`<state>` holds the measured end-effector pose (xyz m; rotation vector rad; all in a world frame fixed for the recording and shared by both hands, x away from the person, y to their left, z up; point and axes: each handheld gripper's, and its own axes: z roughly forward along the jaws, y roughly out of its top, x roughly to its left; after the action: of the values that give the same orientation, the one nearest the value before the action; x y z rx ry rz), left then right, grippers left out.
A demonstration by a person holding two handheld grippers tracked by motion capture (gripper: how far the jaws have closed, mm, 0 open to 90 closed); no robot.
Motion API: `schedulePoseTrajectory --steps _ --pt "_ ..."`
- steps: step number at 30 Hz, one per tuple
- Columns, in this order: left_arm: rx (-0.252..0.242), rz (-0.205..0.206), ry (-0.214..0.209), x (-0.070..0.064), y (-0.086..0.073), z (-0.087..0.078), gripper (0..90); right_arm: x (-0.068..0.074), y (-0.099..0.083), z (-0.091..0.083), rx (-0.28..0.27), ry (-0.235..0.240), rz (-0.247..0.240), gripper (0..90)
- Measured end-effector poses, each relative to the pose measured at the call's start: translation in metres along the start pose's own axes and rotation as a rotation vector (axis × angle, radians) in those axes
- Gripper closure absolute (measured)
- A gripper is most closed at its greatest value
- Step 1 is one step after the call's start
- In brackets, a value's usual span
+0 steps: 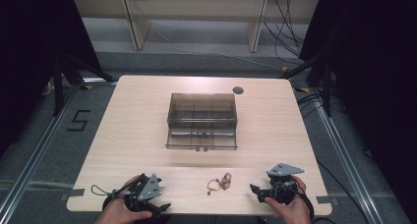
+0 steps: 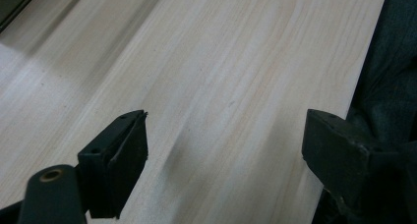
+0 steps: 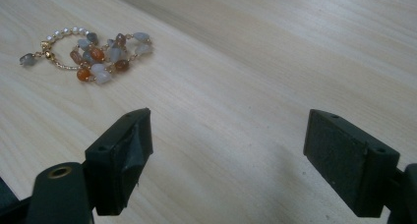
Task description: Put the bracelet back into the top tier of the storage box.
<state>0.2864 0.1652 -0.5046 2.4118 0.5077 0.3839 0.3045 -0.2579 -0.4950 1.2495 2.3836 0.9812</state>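
While both grippers rested at the near edge of the pale wooden table (image 1: 133, 116) in the high view, a beaded bracelet (image 1: 219, 182) lay between them, with a smoky transparent box (image 1: 202, 120) farther off. Left gripper (image 2: 223, 145) gaped over bare grain beside the table's edge. Right gripper (image 3: 228, 145), jaws wide and empty, faced the knobbly stone bracelet (image 3: 93, 57) far-left, unobstructed.

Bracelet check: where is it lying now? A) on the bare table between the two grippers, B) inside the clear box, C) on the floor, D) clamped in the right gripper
A: the bracelet lies on the table, between the open left gripper and right gripper, apart from the clear box.
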Motion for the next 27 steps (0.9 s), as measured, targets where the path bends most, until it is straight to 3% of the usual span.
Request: schedulePoseTrajectory --steps 5,7,8,9,17,19,22,23,25,26,27 --pt "0.001 0.004 0.000 0.000 0.000 0.000 17.7 0.000 0.000 0.001 -0.005 0.000 -0.022 19.8" --pt "0.000 0.003 0.002 0.000 0.000 0.000 17.7 0.002 0.001 0.000 0.027 0.012 0.003 21.2" --pt "0.000 0.005 0.000 0.000 0.000 0.000 17.7 0.000 0.001 0.001 0.029 0.016 -0.021 21.4" --pt "-0.007 -0.009 -0.013 -0.001 0.000 0.000 17.7 0.001 0.000 0.001 0.018 -0.004 -0.021 21.4" --pt "0.000 -0.004 -0.004 0.000 0.000 0.000 17.7 0.004 0.002 0.000 0.044 0.000 -0.020 21.4" --pt "-0.017 -0.015 -0.015 -0.002 0.000 0.001 17.7 0.004 0.003 0.001 0.042 0.006 -0.038 21.5" --pt "-0.003 -0.003 -0.010 0.000 0.000 0.000 17.7 0.008 0.006 0.001 0.059 0.021 -0.052 22.1" --pt "-0.002 -0.005 -0.009 0.000 0.000 0.001 17.7 0.011 0.007 0.002 0.036 0.028 -0.062 22.6" --pt "-0.018 -0.017 -0.014 -0.002 0.000 0.001 17.7 0.011 0.009 0.000 0.057 0.032 -0.069 22.6" --pt "-0.016 -0.015 -0.012 -0.001 0.000 0.001 17.7 0.012 0.009 0.005 -0.006 0.024 -0.091 22.7" --pt "-0.003 -0.002 -0.004 0.000 0.000 0.000 17.7 0.015 0.010 0.004 0.019 0.032 -0.075 23.0"
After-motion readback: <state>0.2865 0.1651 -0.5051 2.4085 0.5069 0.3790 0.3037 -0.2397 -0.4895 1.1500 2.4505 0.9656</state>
